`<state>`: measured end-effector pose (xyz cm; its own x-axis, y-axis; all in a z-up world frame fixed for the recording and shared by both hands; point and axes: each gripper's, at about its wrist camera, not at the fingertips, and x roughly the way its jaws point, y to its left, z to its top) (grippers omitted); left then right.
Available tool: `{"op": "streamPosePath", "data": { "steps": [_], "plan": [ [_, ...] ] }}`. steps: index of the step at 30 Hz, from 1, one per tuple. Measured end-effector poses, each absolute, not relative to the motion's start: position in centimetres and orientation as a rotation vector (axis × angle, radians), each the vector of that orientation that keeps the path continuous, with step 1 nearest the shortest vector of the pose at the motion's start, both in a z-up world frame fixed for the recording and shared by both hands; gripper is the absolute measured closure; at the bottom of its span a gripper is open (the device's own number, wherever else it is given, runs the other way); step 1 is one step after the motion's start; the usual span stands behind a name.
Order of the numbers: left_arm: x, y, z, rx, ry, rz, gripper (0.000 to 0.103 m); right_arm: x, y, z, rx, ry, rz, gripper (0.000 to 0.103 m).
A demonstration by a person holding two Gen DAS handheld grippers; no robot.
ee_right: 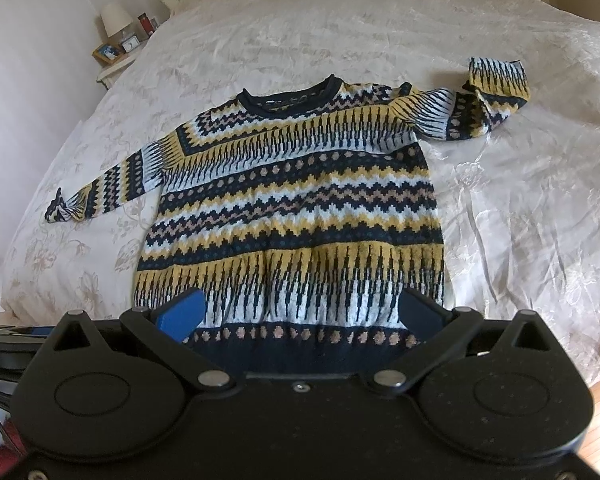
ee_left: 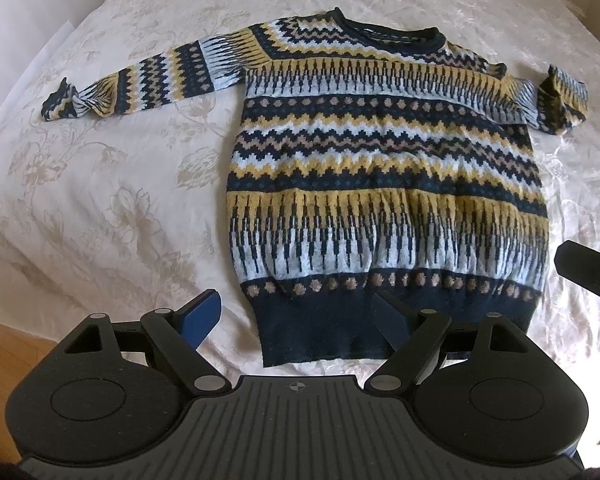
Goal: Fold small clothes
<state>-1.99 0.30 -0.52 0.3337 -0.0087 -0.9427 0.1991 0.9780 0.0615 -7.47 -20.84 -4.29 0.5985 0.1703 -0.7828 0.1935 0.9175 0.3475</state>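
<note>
Knitted sweater (ee_left: pixel 384 184), striped navy, yellow and white, spread face-up on the bed (ee_left: pixel 100 200), collar far, hem near. Left sleeve (ee_left: pixel 140 80) stretched straight out from the sweater; right sleeve (ee_right: pixel 484 96) bent back on itself (cuff doubled). Left gripper (ee_left: pixel 296 320) and right gripper (ee_right: pixel 300 312) both spread wide above the hem, holding nothing. Probably folding not yet begun; next, likely a pinch on a sleeve or side edge.

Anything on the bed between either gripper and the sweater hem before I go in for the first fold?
Nothing visible. Both the left gripper and right gripper are open just short of the sweater hem, with only bare bedspread around it.
</note>
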Motion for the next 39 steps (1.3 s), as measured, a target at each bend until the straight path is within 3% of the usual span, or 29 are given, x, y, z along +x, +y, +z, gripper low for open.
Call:
{"op": "streamPosePath", "data": {
  "steps": [30,39],
  "plan": [
    [-0.8,0.6,-0.9,0.174,1.22,-0.121,0.021,-6.3,-20.3,-4.5,0.42,0.96,-0.03,0.001],
    [2.0,0.4,0.1,0.097,1.106,-0.054,0.021,-4.3,-21.8,-2.7,0.322,0.768,-0.055,0.001]
  ]
}}
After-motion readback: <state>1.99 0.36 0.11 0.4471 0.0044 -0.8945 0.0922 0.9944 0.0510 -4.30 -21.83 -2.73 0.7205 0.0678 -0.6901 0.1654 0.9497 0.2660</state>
